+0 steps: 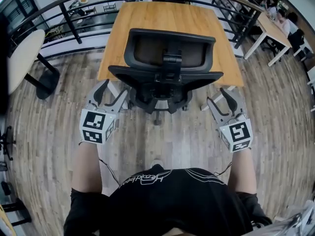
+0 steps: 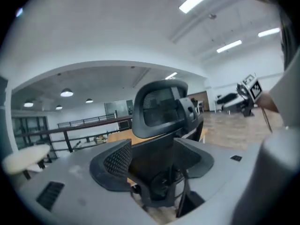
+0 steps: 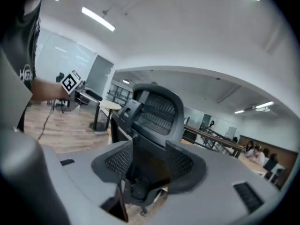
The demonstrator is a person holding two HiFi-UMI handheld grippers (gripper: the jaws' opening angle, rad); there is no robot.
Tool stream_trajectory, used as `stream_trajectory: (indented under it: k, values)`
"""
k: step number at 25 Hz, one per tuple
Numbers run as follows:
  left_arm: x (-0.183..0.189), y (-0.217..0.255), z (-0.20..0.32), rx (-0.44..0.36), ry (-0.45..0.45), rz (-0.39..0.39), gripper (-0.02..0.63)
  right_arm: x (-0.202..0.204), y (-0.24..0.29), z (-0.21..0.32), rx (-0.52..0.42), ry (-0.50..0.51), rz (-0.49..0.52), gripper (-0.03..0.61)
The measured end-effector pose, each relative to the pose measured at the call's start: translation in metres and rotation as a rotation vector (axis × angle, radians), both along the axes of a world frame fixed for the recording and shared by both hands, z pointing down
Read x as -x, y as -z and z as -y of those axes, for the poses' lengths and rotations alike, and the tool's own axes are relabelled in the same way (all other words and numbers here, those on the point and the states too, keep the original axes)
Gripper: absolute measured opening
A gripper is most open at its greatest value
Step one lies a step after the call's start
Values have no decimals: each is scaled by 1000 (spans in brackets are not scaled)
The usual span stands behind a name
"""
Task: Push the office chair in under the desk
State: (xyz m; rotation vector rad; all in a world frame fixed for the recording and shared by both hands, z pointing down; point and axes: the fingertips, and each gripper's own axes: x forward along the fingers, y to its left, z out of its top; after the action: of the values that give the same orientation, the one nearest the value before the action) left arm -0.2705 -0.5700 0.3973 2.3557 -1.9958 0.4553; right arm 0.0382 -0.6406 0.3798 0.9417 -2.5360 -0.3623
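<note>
A black mesh office chair (image 1: 167, 58) stands at the near edge of a wooden desk (image 1: 162, 18), its back toward me and its wheeled base (image 1: 158, 106) on the plank floor. My left gripper (image 1: 113, 90) hangs open just left of the chair's lower back, touching nothing. My right gripper (image 1: 220, 98) is open at the chair's right, also apart from it. In the left gripper view the chair (image 2: 161, 111) shows beyond the left gripper (image 2: 157, 162). In the right gripper view the chair (image 3: 154, 114) shows beyond the right gripper (image 3: 149, 165). Nothing sits between either pair of jaws.
A round white table (image 1: 19, 53) on a dark foot stands at the left. A dark railing (image 1: 74, 11) curves behind the desk. A white table (image 1: 273, 28) with seated people is at the far right. The desk's white legs (image 1: 118, 90) flank the chair.
</note>
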Motion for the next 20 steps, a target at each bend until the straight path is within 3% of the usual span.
stream_trajectory:
  k: [2, 4, 6, 8, 10, 14, 20]
  values:
    - [-24, 5, -26, 4, 0, -131, 245, 3, 5, -28, 65, 66, 85, 236]
    - [-63, 12, -53, 7, -64, -215, 218, 2, 12, -57, 132, 120, 170, 188]
    - [-103, 23, -77, 5, -136, -256, 175, -1, 22, -88, 190, 177, 241, 125]
    - [-141, 35, -101, 4, -203, -296, 70, -6, 32, -119, 238, 235, 297, 88]
    - [-179, 48, -125, -2, -271, -353, 26, -15, 40, -150, 278, 283, 341, 66]
    - [-248, 61, -173, -6, -374, -419, 8, -39, 45, -209, 317, 341, 383, 55]
    - [-315, 62, -232, -10, -425, -466, 8, -75, 48, -278, 375, 382, 438, 49]
